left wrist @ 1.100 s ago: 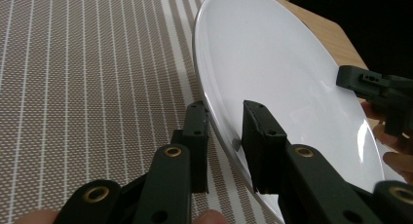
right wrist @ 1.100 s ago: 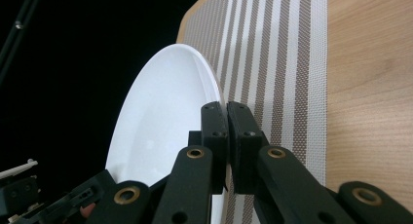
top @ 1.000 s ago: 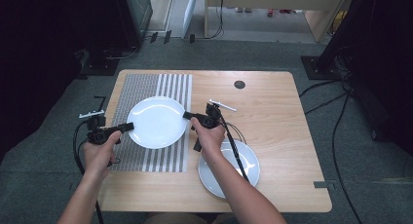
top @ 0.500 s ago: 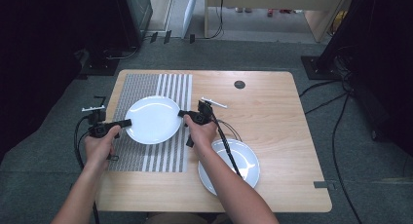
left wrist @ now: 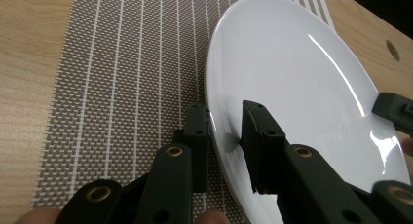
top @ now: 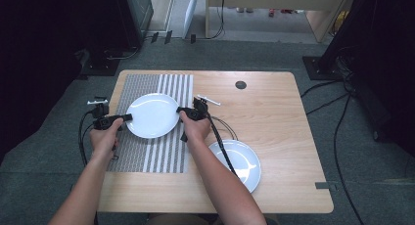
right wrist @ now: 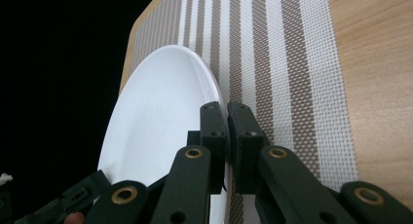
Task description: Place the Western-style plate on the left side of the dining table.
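1. Both grippers have hold of one white plate point(top: 152, 115), one on each side of it. The left gripper point(top: 120, 118) straddles the plate's left rim; in the left gripper view its jaws sit on either side of the rim point(left wrist: 229, 136), with a small gap on the upper face, so it looks a loose clamp rather than a hard one.
2. The right gripper point(top: 182, 110) is closed tight on the opposite rim; in the right gripper view its jaws meet on the thin edge point(right wrist: 225, 131).
3. The plate lies over the striped placemat point(top: 147, 151), toward its far half. I cannot tell whether it rests flat on the mat or is held just off it.
4. Judging from this, the two-handed grasp is made, and what is left is setting the plate down squarely and letting go with both grippers.
5. A second white plate point(top: 242, 161) sits on the bare wood near the right forearm, untouched; it may be waiting its turn.
6. The surface is a light wooden table point(top: 274, 112) with a round cable hole point(top: 240, 84) and a small white stick-like item point(top: 209, 100) beside the mat.
7. Around it is grey carpet point(top: 372, 186), dark equipment to the left, and cables on the floor to the right.
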{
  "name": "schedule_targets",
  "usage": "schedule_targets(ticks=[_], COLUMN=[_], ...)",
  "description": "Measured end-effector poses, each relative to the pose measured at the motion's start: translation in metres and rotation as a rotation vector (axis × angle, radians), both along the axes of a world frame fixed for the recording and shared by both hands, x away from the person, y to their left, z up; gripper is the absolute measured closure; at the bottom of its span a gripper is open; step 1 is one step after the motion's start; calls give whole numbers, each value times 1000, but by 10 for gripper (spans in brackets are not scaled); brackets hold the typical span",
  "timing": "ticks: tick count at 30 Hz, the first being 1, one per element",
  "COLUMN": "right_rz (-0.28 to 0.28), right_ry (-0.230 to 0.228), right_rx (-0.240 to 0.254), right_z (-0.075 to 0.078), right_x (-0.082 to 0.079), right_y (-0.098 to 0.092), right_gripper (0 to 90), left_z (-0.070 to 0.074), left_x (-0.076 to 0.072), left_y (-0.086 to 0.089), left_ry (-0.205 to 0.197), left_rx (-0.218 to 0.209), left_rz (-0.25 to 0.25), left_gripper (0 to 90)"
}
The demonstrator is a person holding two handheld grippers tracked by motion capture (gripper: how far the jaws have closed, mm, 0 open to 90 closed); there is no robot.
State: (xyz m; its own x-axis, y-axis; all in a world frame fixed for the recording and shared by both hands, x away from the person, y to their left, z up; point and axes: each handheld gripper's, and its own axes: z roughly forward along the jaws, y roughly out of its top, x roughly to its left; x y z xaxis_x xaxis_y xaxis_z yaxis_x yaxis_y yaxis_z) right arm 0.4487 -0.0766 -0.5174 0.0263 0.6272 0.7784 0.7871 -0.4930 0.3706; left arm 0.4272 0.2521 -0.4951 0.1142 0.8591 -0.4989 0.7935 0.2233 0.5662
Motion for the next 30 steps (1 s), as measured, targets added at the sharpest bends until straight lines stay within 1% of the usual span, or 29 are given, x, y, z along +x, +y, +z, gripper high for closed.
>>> schedule_targets(ticks=[4,8,15,17,20,24,28,30], right_rz=[-16,-22,-39,-41,-35,-26,-25,-21], right_ry=[10,12,5,5,-2,0,4,0], right_rx=[9,21,24,24,9,-9,-9,-14], right_z=[-5,-8,-6,-6,-6,-8,-11,-12], right_x=[6,10,15,17,18,18,17,17], right_y=[-1,-1,-2,-3,-2,-3,-5,-5], right_gripper=[871,872,874,874,872,870,868,867], left_z=[-2,-3,-2,-2,-3,-5,-4,-6], left_x=[4,8,16,17,19,19,16,15], left_y=[0,-2,-4,-4,-6,-7,-9,-9], left_ry=[2,-10,-10,-9,-1,9,4,10], left_rx=[-1,1,3,11,18,23,22,27], left_rz=[-10,3,-5,-3,-1,-13,-15,-18], left_gripper=[743,743,737,736,736,733,734,733])
